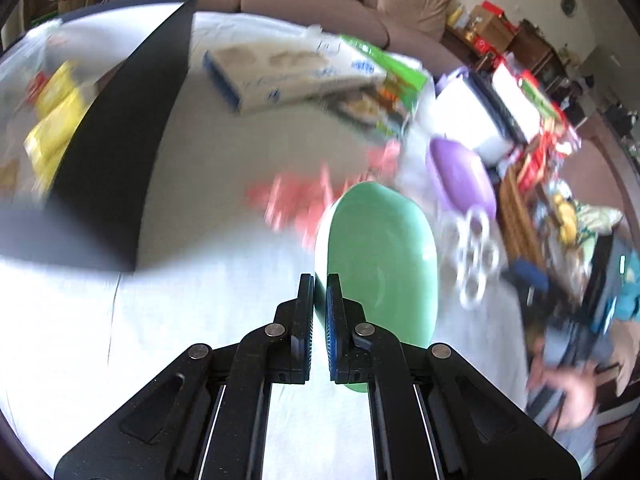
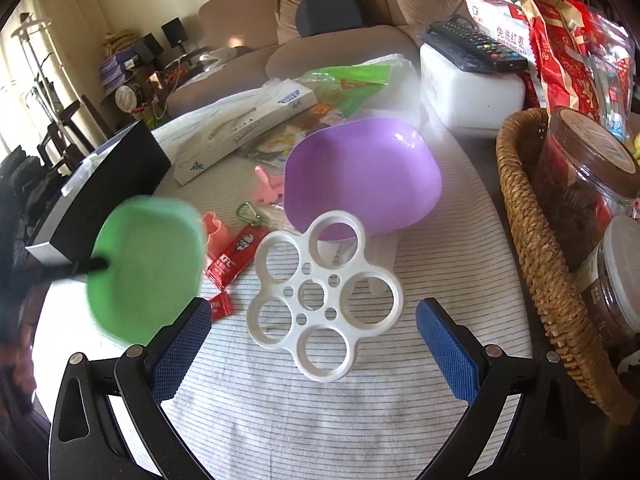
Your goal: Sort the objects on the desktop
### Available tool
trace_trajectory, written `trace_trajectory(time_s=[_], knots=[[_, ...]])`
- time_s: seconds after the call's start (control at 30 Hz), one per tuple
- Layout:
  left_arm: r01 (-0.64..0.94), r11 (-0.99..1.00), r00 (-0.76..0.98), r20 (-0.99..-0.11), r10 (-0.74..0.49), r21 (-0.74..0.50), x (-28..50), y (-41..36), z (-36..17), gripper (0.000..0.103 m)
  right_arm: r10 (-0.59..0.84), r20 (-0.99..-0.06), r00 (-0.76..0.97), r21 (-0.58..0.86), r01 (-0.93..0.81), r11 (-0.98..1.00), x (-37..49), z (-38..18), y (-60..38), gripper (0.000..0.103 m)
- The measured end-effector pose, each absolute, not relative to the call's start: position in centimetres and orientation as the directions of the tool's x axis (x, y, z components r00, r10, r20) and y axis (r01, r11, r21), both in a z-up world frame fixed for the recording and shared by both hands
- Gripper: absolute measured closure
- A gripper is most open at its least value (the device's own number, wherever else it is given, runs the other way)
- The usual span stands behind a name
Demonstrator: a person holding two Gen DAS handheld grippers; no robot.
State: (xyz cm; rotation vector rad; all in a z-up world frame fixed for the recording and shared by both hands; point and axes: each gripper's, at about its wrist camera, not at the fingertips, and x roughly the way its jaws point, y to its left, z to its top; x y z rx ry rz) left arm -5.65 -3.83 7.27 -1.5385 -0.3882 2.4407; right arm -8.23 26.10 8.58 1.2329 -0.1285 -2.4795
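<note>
Though motion blurs it, the left gripper (image 1: 320, 284) pinches the green bowl's (image 1: 380, 256) rim, while the right gripper (image 2: 314, 320) gapes wide

black linkage arms, round silver pivot screws, blue dimpled pads (image 2: 182, 344) on both grippers' fingers

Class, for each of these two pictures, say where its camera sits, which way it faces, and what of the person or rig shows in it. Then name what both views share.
Left wrist view: on the left gripper, looking down along jaws shut on the green plastic bowl's rim; a hand shows at right.
Right wrist view: on the right gripper, jaws open, looking down at the white ringed plastic holder.
Shared: green bowl, purple plastic bowl, white holder, tissue box.
</note>
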Motion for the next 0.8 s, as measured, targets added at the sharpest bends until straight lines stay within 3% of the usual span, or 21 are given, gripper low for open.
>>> trace_trajectory(time_s=[0.33,0.37,0.47,0.8], knots=[[-0.041,-0.974,-0.373,-0.901,0.221,-0.222,1.8,-4.6,4.3,0.095,-0.372,-0.74,-0.561,0.306,0.212,-0.928,-7.5,8.9,27.8,0.0],[-0.044,-0.978,-0.375,-0.904,0.204,-0.202,2.1,-4.7,4.5,0.09,-0.37,-0.739,-0.563,0.307,0.207,-0.929,-7.3,9.0,27.9,0.0],[-0.065,-0.986,-0.414,-0.895,0.166,-0.153,2.8,-4.9,5.8,0.057,-0.362,-0.732,-0.577,0.311,0.191,-0.931,-6.8,9.6,28.3,0.0],[-0.163,-0.972,-0.49,-0.841,0.227,-0.167,2.0,-3.8,8.7,0.051,-0.384,-0.729,-0.567,0.416,0.078,-0.906,-8.1,8.5,30.7,0.0]])
